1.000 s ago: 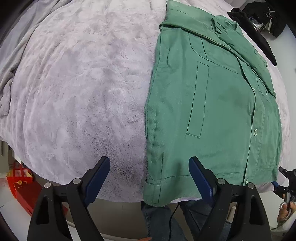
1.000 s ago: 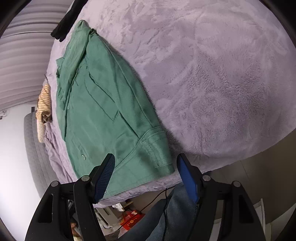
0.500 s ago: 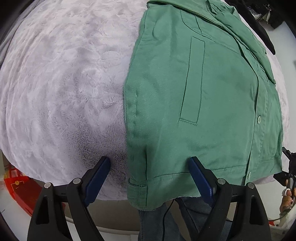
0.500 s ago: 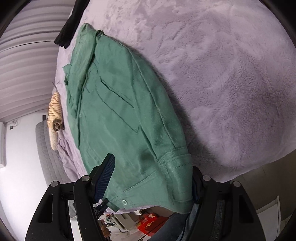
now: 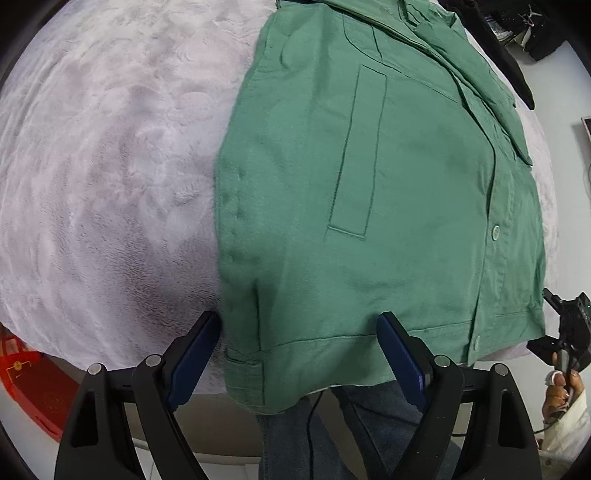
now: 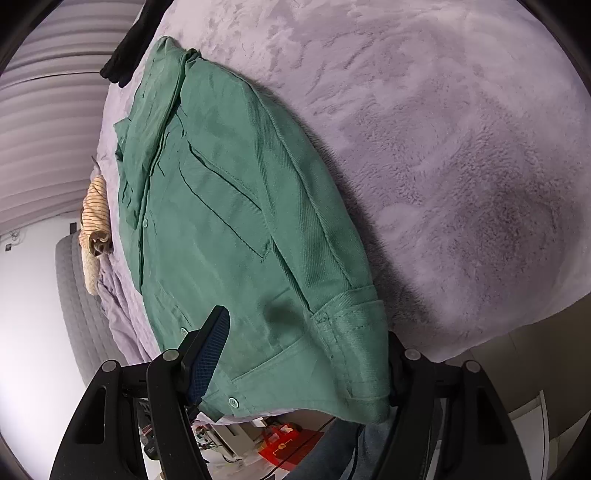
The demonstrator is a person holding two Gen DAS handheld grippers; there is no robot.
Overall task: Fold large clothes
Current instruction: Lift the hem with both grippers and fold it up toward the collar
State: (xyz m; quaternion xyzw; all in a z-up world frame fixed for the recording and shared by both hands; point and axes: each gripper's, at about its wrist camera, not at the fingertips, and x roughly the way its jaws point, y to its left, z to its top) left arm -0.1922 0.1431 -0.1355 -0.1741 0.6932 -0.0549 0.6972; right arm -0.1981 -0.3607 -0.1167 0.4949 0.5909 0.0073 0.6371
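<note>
- Left wrist view only: the person's right hand (image 5: 559, 384) with part of its gripper at the right edge, dark trousers (image 5: 354, 424) under the near hem, black clutter (image 5: 532, 33) far right.
- Right wrist view only: striped beige cloth (image 6: 94, 206) bundled off the jacket's left side, ribbed grey wall behind it, red item (image 6: 284, 445) on the floor below the bed edge.
- One green jacket (image 5: 388, 192) lies flat on the lilac fleece blanket (image 5: 110, 166), already folded to a narrow panel, near hem hanging over the bed's near edge.
- Jacket details: one long welt pocket, placket on the right with two buttons visible in the left view, three in the right view, one folded cuff at the near corner.
- One black garment (image 6: 129, 51) lies at the far end by the collar.
- Left gripper (image 5: 299, 332): fingers spread wide, straddling the near-left hem corner, left pad at the folded edge; no pinch visible.
- Right gripper (image 6: 306, 354): spread, hem and cuff between the fingers; right pad hidden behind the cuff, left pad clear of the cloth.
</note>
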